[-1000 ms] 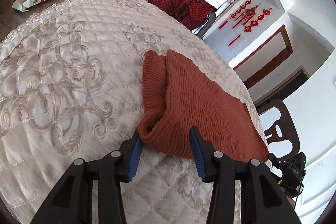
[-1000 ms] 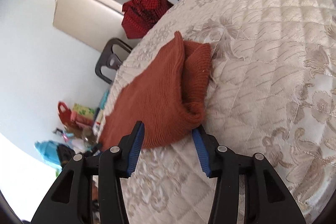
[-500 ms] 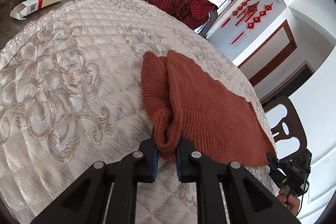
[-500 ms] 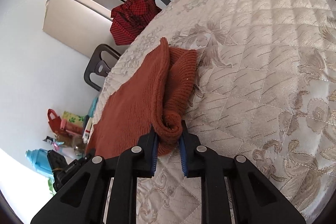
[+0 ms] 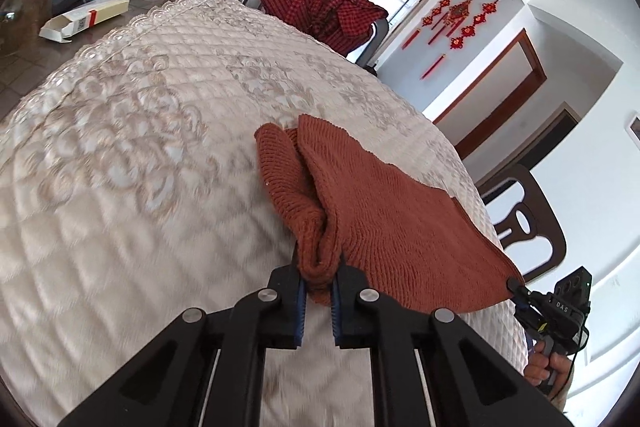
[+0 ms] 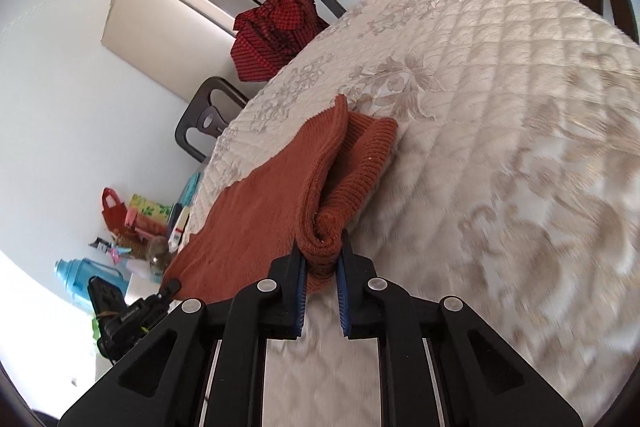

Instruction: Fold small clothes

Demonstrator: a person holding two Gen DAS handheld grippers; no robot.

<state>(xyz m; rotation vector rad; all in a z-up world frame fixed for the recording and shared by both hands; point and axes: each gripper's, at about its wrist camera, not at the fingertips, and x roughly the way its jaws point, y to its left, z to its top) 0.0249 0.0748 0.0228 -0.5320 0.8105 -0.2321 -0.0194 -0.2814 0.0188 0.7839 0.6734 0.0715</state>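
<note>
Rust-brown knit garment [image 5: 384,223], soft and limp, lies near the surface [image 5: 132,163] edge; left gripper [image 5: 319,293] and right gripper [image 6: 322,281] jaws clamp its bunched near corners.

The left gripper [image 5: 319,277] and right gripper [image 6: 322,269] both point downward, jaws clamped on a bunched corner of the sweater [image 5: 384,227]; the right jaws have just been closing.

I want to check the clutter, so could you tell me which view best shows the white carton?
The left wrist view: the white carton lies in plain sight on the bare tabletop beyond the quilted cloth. The right wrist view shows nothing clearly identifiable as it.
</note>
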